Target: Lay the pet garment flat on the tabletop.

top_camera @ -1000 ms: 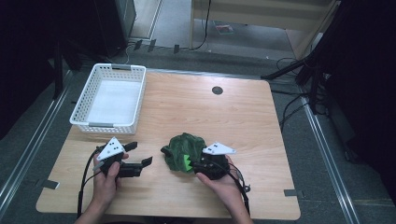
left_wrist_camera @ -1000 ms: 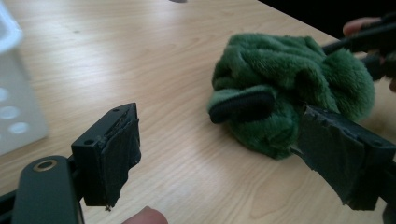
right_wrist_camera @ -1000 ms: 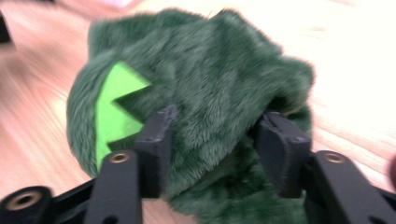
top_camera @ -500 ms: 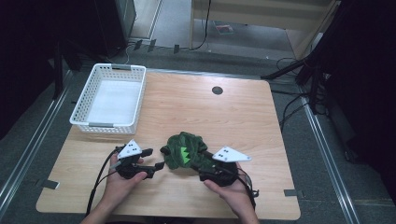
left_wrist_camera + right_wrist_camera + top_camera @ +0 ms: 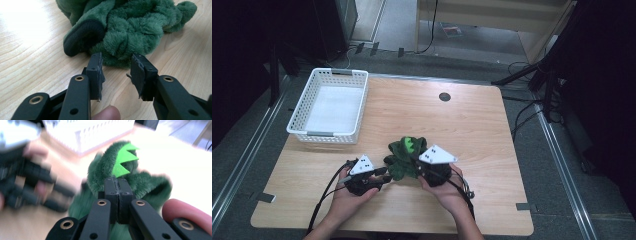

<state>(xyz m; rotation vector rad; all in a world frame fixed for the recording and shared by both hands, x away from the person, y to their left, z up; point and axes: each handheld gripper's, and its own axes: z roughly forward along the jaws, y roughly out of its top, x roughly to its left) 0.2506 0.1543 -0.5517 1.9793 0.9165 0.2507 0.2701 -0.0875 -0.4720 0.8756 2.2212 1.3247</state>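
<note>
Left claw: released, jaws parted and level with the desk, tips just short of the toy's near fold; in the high view it sits near the desk's front edge, left of the toy.
Toy: green plush with bright green spikes, crumpled in a heap near the middle of the front half of the desk; it lies straight ahead of the left claw, a black-trimmed cuff just left of that line.
Right claw: clenched, jaws pressed together in the plush on the toy's right side; it looks to pinch the fabric.
Nearer hand: both close; the right touches, the left is just apart.
Basket: white, empty, at the back left corner.
Surface: pale wood desk.
Room: dark, cables on grey floor.
</note>
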